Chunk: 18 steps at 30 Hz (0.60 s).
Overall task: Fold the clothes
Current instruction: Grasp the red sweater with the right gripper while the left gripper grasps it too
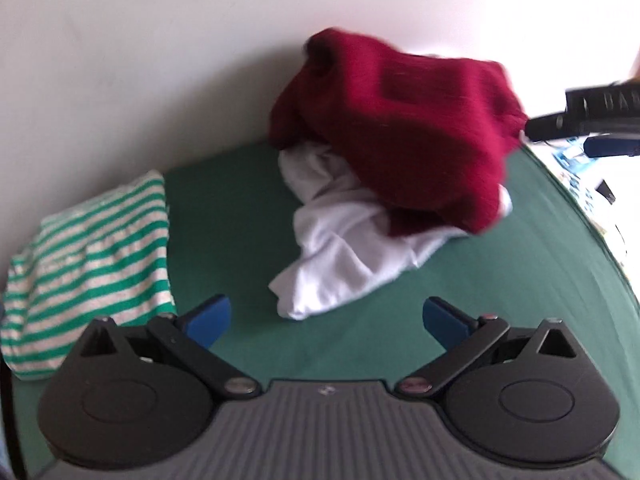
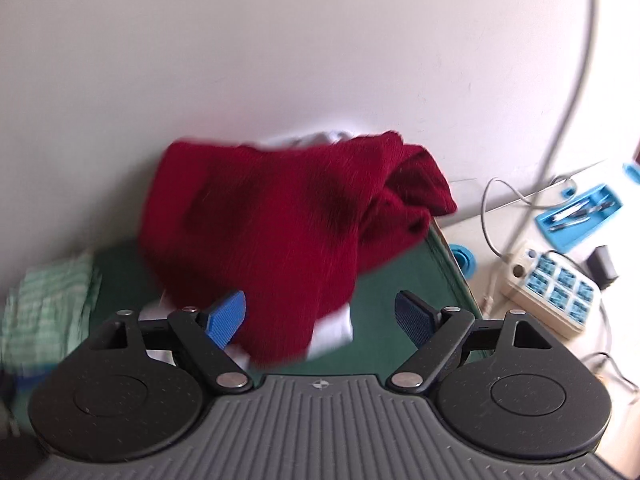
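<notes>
Facing the heap, both grippers gape empty: dark red sweater lies crumpled over white shirt on the green desk. Right gripper is nearer the sweater; left gripper sits just short of the shirt's near edge.

The white garment lies mostly buried under the red sweater, whose outline is smeared by blur (worst at 2 o'clock). In the right wrist view the striped garment at 9 o'clock is cut by the edge and too blurred to show its stripes clearly.
</notes>
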Available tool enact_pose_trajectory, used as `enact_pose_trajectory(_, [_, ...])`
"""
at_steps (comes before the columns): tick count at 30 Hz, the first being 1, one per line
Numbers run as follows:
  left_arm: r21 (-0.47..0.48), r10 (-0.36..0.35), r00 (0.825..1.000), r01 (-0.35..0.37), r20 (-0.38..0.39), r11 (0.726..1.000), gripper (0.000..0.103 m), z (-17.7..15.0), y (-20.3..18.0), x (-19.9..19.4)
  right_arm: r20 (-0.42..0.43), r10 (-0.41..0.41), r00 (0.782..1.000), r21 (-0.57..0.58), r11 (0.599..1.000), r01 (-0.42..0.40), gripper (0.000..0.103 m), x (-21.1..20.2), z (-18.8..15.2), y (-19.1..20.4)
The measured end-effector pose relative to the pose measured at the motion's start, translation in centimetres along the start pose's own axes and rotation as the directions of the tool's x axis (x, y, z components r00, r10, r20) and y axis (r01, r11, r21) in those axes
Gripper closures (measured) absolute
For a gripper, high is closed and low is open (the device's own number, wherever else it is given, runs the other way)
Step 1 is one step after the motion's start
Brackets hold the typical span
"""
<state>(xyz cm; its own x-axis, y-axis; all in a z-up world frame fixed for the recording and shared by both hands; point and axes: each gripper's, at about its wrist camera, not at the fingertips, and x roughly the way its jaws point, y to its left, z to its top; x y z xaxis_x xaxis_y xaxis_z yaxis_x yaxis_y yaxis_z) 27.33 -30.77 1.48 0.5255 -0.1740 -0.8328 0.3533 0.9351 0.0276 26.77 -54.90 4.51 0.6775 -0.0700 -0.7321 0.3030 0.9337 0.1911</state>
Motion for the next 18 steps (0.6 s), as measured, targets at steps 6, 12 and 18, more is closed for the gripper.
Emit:
enact_pose_trajectory(6, [-0.063, 0.019, 0.999, -0.022, -0.04, 0.998, 0.001, 0.4, -0.6, 1.5, -0.038, 0.114, 0.993, 0.021, 0.993, -0.113, 0.037, 5.9, 1.4, -0.6])
enact_pose_trajectory(12, [0.06, 0.106, 0.994, -0.106, 0.009, 0.993, 0.001, 1.2, -1.8, 0.9, 0.004, 0.273, 0.962, -0.146, 0.952, -0.27, 0.102, 1.5, -1.5, -0.2])
enact_pose_trajectory(18, [-0.017, 0.045, 0.998, -0.044, 0.047, 0.999, 0.001, 6.5, -1.2, 2.3, -0.068, 0.283, 0.957, -0.269, 0.918, -0.291, 0.103, -2.4, -6.9, -3.1])
